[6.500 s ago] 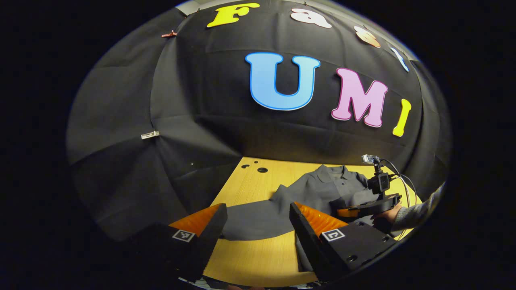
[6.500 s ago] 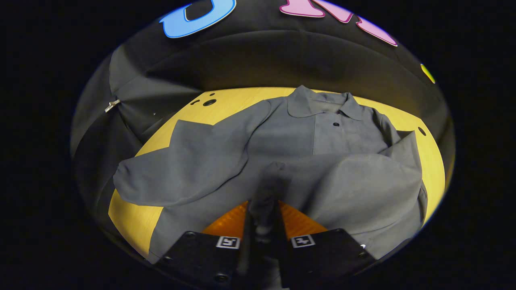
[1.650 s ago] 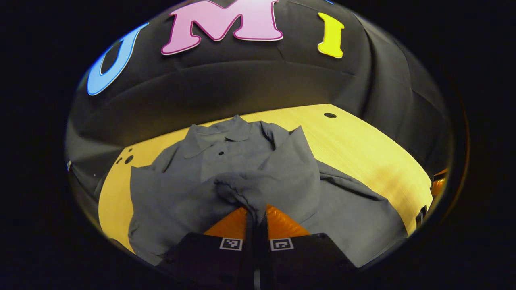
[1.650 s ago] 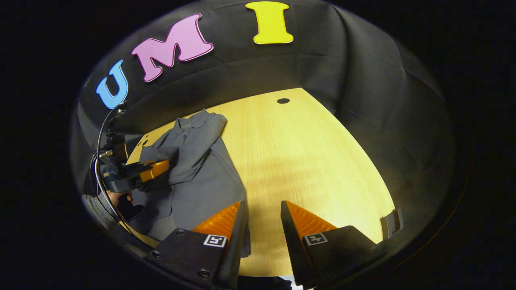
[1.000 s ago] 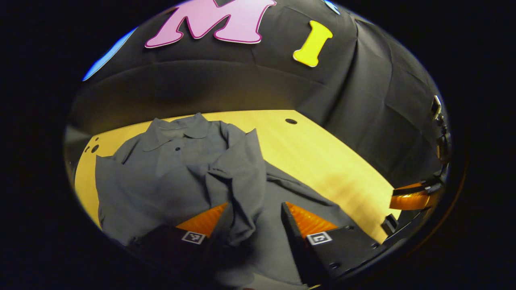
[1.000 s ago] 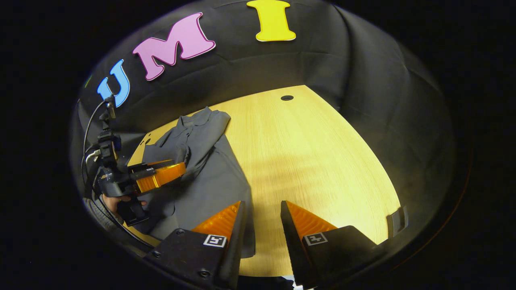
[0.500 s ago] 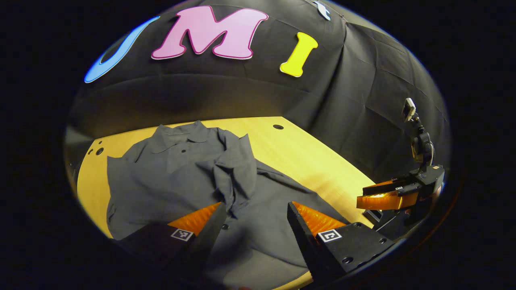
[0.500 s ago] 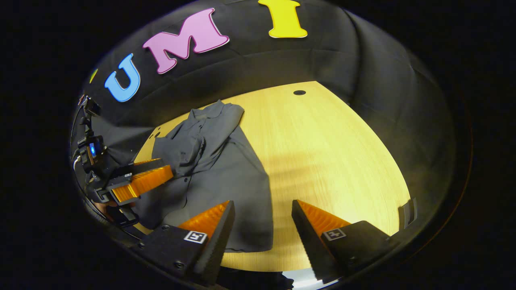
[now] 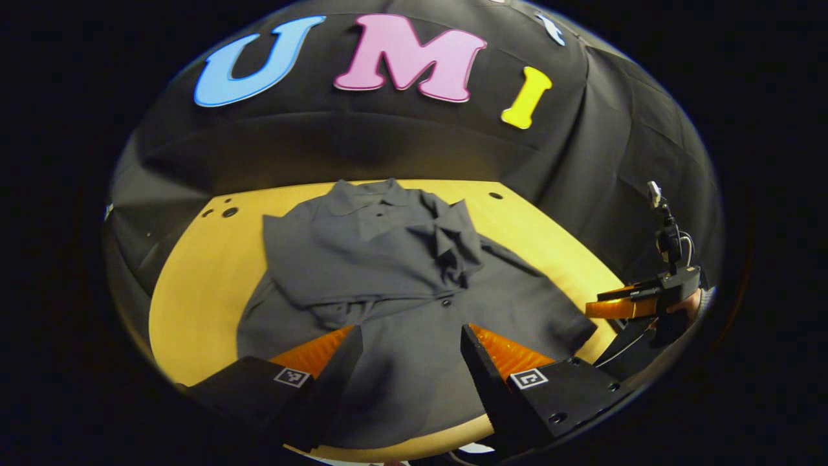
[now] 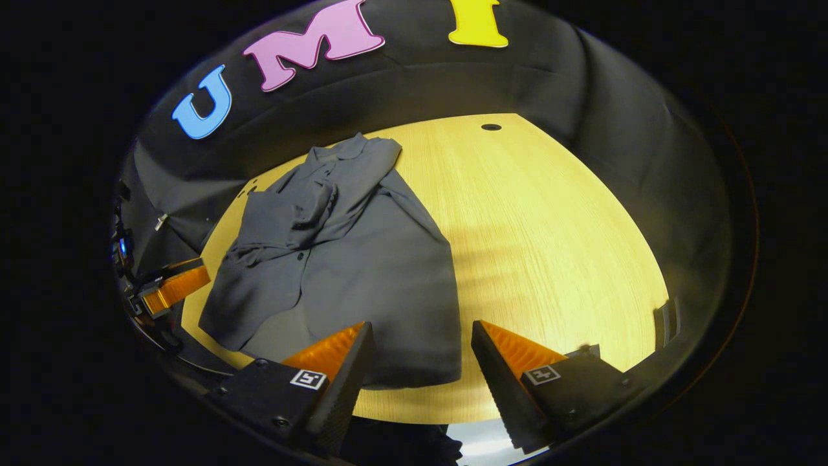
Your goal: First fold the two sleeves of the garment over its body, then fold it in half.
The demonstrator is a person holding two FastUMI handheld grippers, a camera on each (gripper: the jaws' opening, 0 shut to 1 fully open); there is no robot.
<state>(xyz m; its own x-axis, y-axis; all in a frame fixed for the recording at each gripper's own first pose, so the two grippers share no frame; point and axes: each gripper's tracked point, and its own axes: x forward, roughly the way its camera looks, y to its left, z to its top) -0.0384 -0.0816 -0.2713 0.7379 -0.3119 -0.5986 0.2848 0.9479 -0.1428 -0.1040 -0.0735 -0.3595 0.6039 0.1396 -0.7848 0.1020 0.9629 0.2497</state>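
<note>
On the table [image 10: 550,246], the garment [image 9: 401,272] lies released, sleeves folded; both grippers' fingers now spread, empty.

We see dim booth light pooling warm on the table [image 10: 550,213]; soft shadow bands cross it, edges bend with fisheye distortion and darken, yet focus is sharp throughout.

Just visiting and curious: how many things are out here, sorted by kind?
Shirt: 1
Tongs: 2, left tongs and right tongs, both open
Table: 1
Total: 4
</note>
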